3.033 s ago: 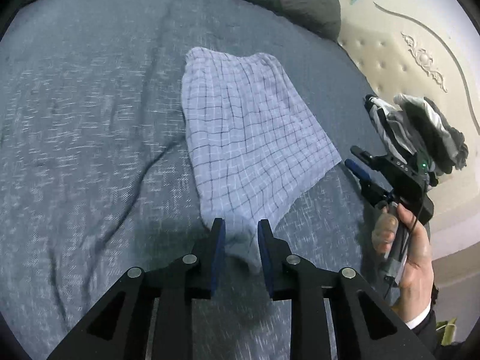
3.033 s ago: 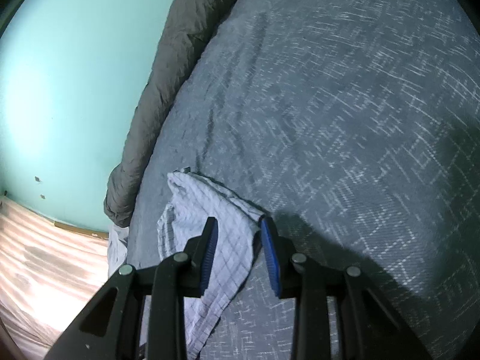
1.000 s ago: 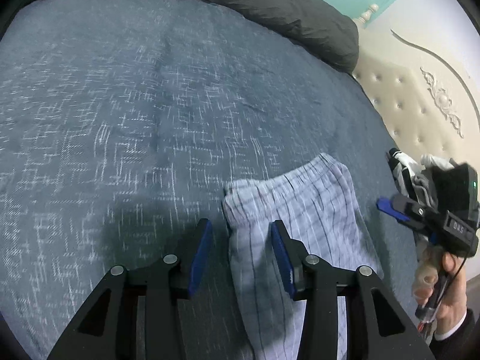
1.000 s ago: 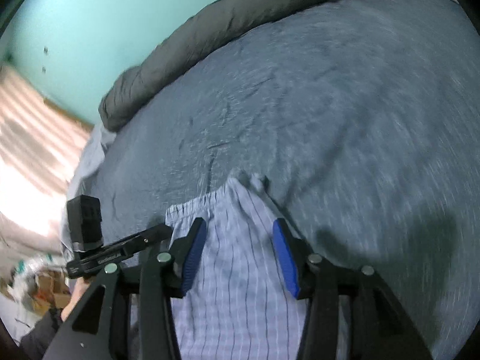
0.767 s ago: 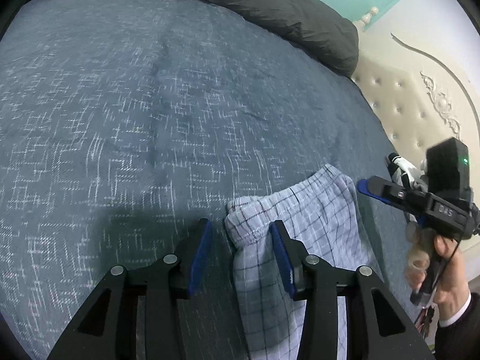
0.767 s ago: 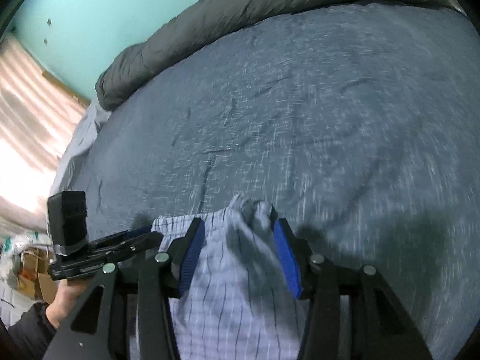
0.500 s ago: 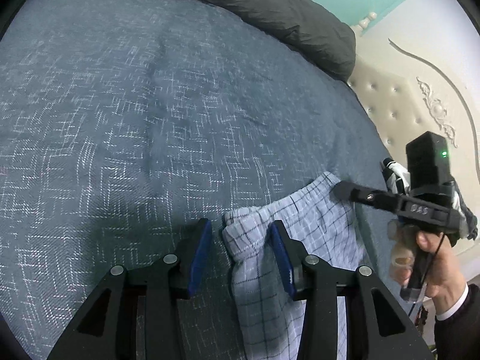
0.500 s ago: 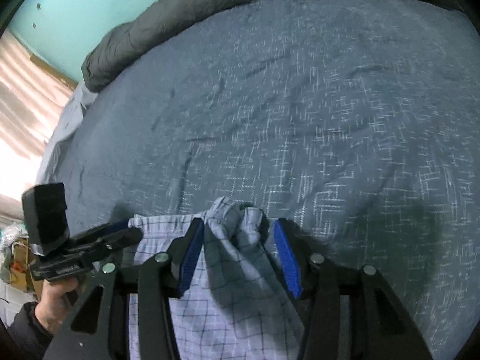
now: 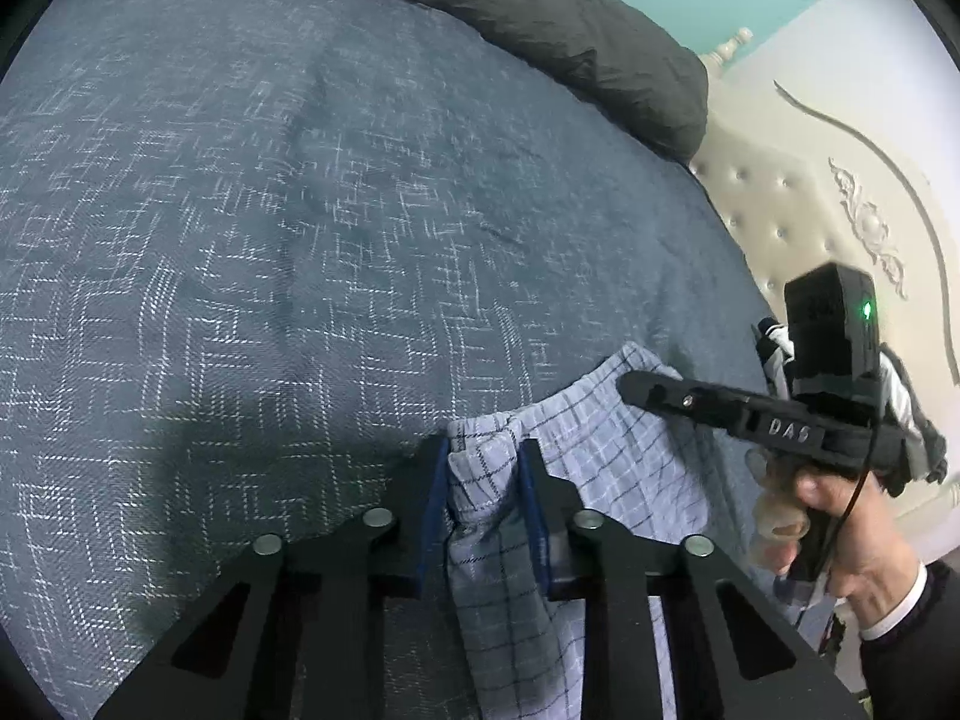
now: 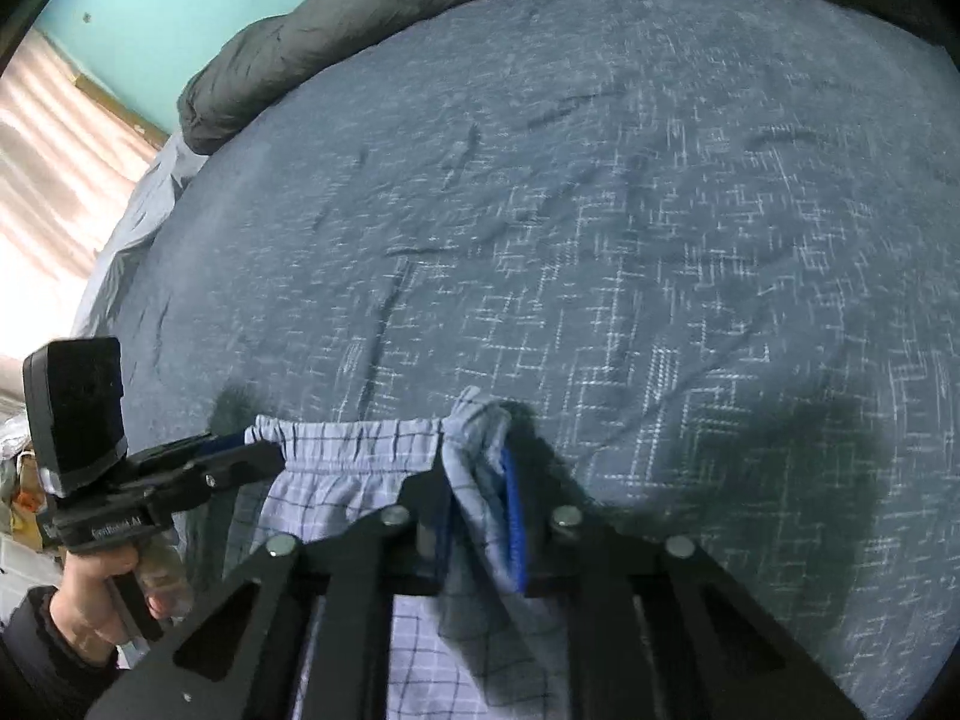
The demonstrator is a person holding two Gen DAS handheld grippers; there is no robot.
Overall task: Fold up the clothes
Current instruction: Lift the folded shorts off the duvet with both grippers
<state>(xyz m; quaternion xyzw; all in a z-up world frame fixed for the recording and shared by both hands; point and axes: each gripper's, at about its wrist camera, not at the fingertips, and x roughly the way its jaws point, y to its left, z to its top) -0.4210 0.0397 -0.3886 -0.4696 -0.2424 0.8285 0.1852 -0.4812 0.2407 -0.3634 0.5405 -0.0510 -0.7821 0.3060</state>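
Pale blue checked shorts [image 9: 600,468] lie on the blue-grey bedspread [image 9: 300,240], with the waistband end toward the middle of the bed. My left gripper [image 9: 485,480] is shut on a bunched corner of the waistband. The right gripper [image 9: 630,387], held in a hand [image 9: 840,540], reaches the other corner from the right. In the right wrist view my right gripper [image 10: 478,492] is shut on a gathered fold of the shorts [image 10: 360,468]. The elastic waistband runs taut from there to the left gripper [image 10: 264,453]. The shorts' lower part is hidden under the grippers.
A rolled dark grey duvet [image 9: 540,12] [image 10: 360,18] lines the far edge of the bed. A cream tufted headboard [image 9: 810,210] stands at the right, with a black-and-white striped garment [image 9: 774,336] beside it. Floor [image 10: 42,180] shows past the bed's left edge.
Both pairs of jaws have narrowed onto the waistband corners. The right gripper has come in from the right to the shorts, and the waistband is now pulled straight between the two.
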